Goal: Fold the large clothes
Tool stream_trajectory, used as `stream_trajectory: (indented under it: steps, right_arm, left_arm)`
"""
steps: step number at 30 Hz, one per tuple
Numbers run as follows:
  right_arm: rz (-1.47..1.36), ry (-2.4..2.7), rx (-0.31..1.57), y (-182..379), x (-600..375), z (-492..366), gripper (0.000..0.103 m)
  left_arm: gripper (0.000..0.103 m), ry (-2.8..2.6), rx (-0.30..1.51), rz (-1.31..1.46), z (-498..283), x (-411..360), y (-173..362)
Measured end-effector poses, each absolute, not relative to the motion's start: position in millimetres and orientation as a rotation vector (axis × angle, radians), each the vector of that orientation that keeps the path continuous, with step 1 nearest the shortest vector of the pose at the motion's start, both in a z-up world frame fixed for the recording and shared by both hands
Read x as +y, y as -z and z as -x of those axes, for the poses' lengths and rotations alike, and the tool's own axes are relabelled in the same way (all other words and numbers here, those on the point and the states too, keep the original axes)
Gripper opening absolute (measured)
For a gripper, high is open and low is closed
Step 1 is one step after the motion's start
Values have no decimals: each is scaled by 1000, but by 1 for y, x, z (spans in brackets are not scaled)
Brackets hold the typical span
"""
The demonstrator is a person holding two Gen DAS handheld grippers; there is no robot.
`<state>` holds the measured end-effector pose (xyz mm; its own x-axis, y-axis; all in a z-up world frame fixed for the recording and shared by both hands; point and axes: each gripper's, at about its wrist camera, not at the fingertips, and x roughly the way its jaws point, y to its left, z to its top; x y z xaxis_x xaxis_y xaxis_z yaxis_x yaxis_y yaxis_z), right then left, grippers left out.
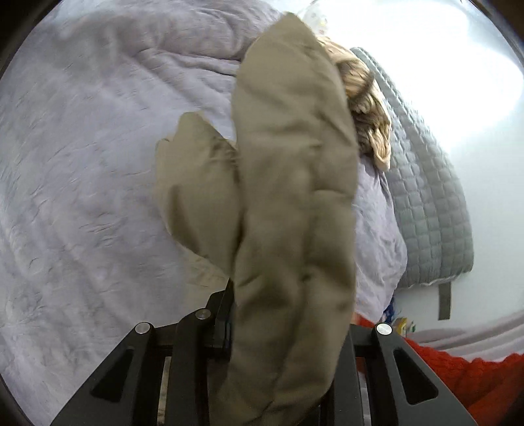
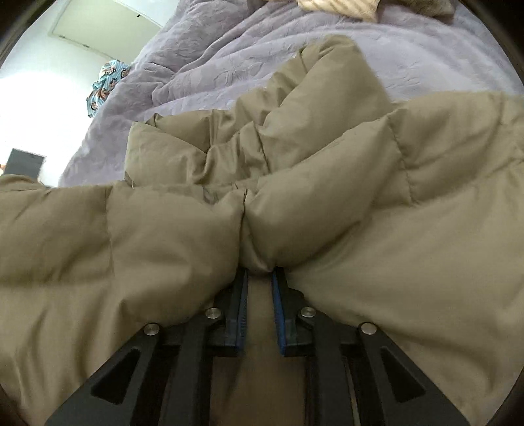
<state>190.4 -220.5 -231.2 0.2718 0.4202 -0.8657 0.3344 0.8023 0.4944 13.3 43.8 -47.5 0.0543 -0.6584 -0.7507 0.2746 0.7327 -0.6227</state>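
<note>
Left wrist view: my left gripper [image 1: 235, 314] is clamped on a fold of the jacket [image 1: 288, 183], an olive padded one. The cloth hangs up and forward from the jaws and hides the right finger almost wholly; only the left finger [image 1: 221, 311] shows, pressed against the fabric. A second, smaller flap of the jacket sticks out to the left of the main fold. Behind it lies the bed [image 1: 82, 164] with its lilac quilt, rumpled. Toward the bed's far right edge I see a tan woolly garment [image 1: 366, 108], partly covered by the jacket, and just beyond it a grey quilted blanket [image 1: 432, 203] that hangs over the bed's right side. At the lower right there is something red and knitted [image 1: 475, 377]; I cannot tell what it is.

In the right wrist view, my right gripper [image 2: 260, 278] is closed on a pinch of the jacket [image 2: 360, 236]: the blue pads [image 2: 278, 304] squeeze a narrow bunch of fabric at their tips, right where a seam runs up the cloth. The jacket spreads wide to both sides of the jaws and over the near part of the bed [image 2: 229, 59], with a bunched part lying further in. A patterned blue cloth [image 2: 108, 82] sits at the bed's far left edge, and a striped tan item [image 2: 337, 8] at its far edge.
</note>
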Motion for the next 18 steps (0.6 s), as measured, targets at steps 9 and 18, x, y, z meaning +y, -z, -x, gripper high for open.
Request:
stream_trajectory:
  steps: [9,18]
  right_arm:
    - [-902,-129,1344,254,-255,-195,10]
    - [-977,-3,1215,199,-363,-107,13]
  left_arm:
    - [27,722,1414,289,-16,-49,47]
    - [41,796,1520,213,-15,-132,67]
